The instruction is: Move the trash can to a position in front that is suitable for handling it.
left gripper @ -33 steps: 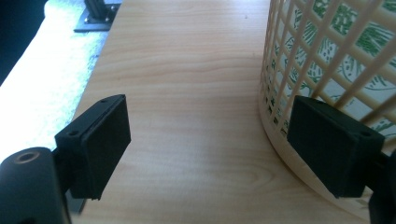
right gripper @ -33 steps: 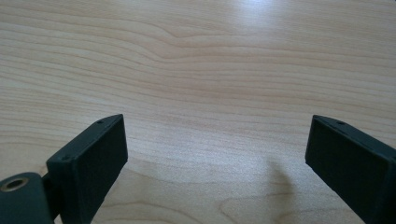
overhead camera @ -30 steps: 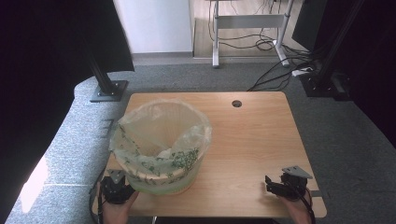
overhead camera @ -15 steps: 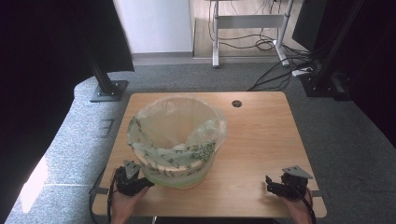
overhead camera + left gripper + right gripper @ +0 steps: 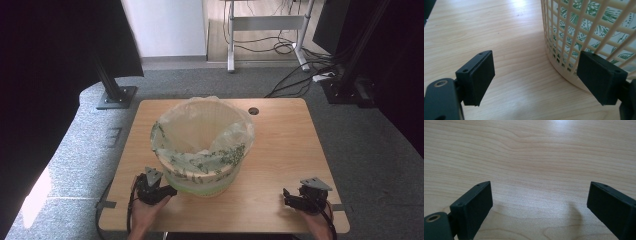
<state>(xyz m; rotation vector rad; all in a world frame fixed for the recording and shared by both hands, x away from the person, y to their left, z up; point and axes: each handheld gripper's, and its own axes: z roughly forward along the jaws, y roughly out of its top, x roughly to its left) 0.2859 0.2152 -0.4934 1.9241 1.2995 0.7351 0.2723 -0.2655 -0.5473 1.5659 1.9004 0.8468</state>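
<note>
A cream lattice basket (image 5: 202, 175) lined with a green-leaf-patterned plastic bag (image 5: 200, 132) stands upright on the wooden table (image 5: 280, 145), left of centre. My left gripper (image 5: 167, 191) rests at the basket's lower left, jaws open with nothing between them. In the left gripper view the basket wall (image 5: 584, 37) rises just beyond the right jaw, and the left gripper (image 5: 535, 76) holds only bare wood between its jaws. My right gripper (image 5: 289, 197) sits near the front right edge, open over bare wood (image 5: 539, 202).
A small dark grommet hole (image 5: 253, 110) sits near the table's far edge. Grey carpet surrounds the table. Black stand legs (image 5: 112, 95), cables (image 5: 295, 80) and a desk frame (image 5: 265, 22) stand beyond it.
The basket has slid rightward toward the table's middle and now stands upright. My left gripper followed it to the right. The right gripper has not moved.
</note>
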